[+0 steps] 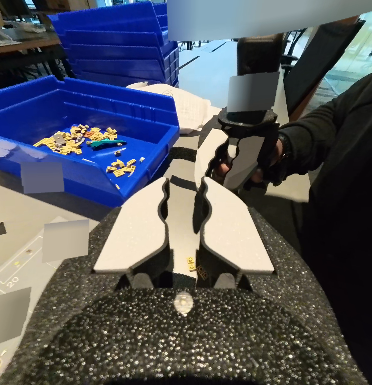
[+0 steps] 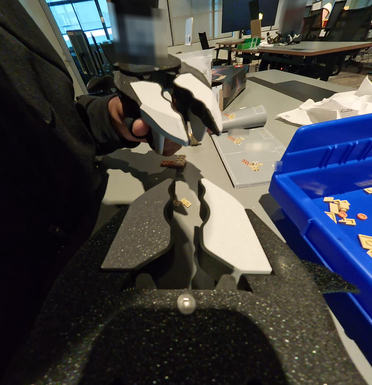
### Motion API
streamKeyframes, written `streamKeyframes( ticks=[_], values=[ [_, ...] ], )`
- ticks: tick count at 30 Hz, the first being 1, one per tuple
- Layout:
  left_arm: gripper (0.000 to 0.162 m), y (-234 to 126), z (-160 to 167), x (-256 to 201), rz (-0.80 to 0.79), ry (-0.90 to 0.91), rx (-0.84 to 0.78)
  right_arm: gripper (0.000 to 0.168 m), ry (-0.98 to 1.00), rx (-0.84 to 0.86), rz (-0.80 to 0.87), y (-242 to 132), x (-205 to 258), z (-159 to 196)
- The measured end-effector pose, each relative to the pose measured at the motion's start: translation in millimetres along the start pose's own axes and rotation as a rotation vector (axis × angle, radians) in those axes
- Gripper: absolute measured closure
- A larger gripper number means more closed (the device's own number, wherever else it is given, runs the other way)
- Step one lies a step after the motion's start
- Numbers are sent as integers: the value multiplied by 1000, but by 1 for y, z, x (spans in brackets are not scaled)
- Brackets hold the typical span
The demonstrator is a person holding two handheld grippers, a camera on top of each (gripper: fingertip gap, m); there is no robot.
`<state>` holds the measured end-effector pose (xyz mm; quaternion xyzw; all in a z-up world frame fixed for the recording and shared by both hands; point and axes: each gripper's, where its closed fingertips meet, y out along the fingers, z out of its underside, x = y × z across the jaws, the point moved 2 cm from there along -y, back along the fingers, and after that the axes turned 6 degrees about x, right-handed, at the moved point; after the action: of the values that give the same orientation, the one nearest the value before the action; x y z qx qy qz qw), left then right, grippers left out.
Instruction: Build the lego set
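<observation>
tan plates [image 2: 185, 202] flat on tabletop [image 2: 204, 166] | brown build [image 2: 174, 162] lying nearby | loose tan bits [image 1: 66, 139] piled in blue bin [image 1: 139, 116]

The open instruction booklet [image 1: 24, 260] on the table carries a small printed page number in its lower corner. The crumpled white paper bag [image 1: 181, 100] behind the blue bin [image 1: 139, 125] bears one large grey numeral. Print on the dark box [image 2: 231, 83] is too small to read

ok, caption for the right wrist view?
Right tongs open above small tan plates on grey table; blue bin alongside.
</observation>
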<state>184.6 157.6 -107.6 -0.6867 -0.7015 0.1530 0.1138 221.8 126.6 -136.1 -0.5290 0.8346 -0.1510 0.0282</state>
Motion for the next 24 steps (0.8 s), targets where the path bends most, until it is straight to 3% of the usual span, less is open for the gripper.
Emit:
streamKeyframes(
  ticks=[13,24],
  values=[
    [137,0,1,5,-8,-12,-47,149,3,0,-4,0,0,0],
    [139,4,-23,20,-62,79,-135,149,12,-4,-11,-1,0,0]
  ],
)
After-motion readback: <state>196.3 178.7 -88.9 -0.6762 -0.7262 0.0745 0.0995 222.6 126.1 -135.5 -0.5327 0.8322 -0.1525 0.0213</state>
